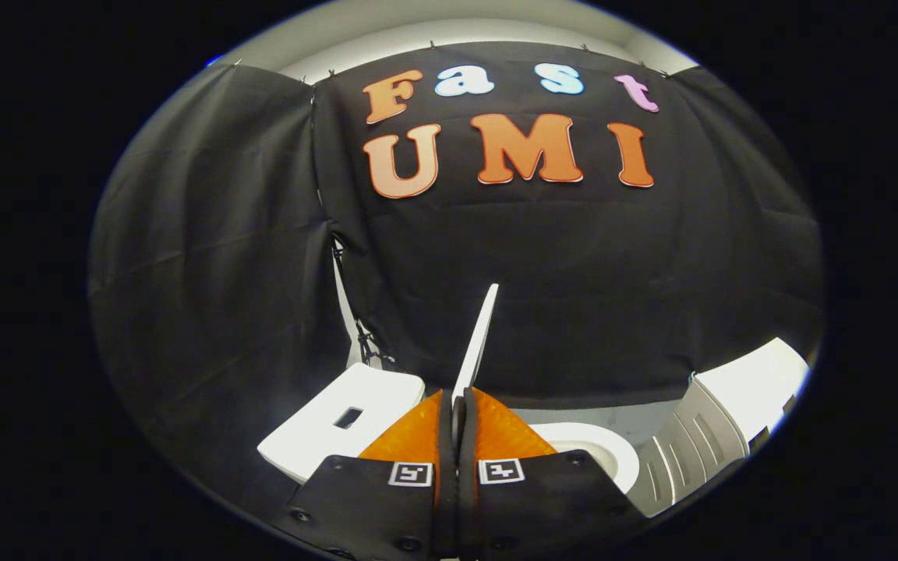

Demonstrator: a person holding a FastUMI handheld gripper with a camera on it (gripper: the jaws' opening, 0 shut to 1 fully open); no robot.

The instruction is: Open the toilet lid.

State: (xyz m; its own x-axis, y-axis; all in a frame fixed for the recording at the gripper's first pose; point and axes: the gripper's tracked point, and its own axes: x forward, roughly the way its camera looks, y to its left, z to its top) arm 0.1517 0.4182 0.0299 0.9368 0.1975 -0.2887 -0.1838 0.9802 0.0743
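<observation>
Here my gripper point(458, 405) is clamped tight on the toilet lid point(479, 335), which stands upright between my fingers

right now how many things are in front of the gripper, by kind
toilet lid, raised on edge and clamped between the fingers of the gripper: 1
toilet bowl rim, beyond the fingers: 1
white tank top, beside the fingers: 1
white ribbed unit, past the bowl: 1
total: 4
</observation>
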